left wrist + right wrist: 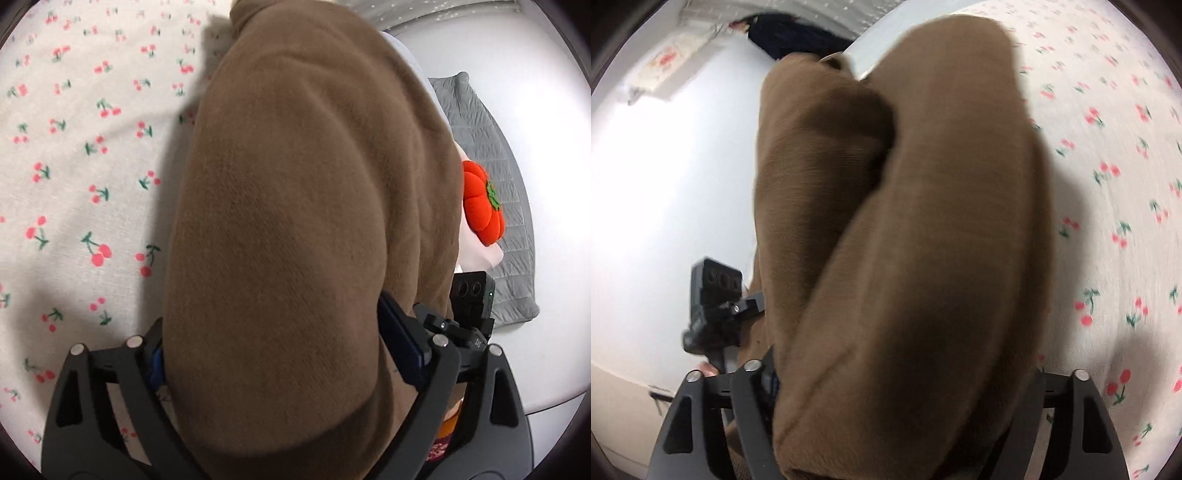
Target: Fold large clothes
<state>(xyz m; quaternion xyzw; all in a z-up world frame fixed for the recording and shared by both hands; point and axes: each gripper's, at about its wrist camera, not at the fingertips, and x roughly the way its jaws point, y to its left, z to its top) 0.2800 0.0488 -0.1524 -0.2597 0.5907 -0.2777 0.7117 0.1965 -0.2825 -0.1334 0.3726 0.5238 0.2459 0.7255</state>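
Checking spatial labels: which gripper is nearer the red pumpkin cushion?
Right, apparently. The right gripper sits below the red pumpkin cushion in the left wrist view; the left gripper is further left, across the brown garment.

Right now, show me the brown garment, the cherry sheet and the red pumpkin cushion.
brown garment point(295, 221), left wrist view, middle of the bulging fold
cherry sheet point(74, 166), left wrist view, bare printed area
red pumpkin cushion point(480, 206), left wrist view, its red body

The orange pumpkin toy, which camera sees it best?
The left wrist view. There the orange pumpkin toy lies in plain sight beside the brown garment, against a grey quilted pad. The right wrist view does not show it at all.
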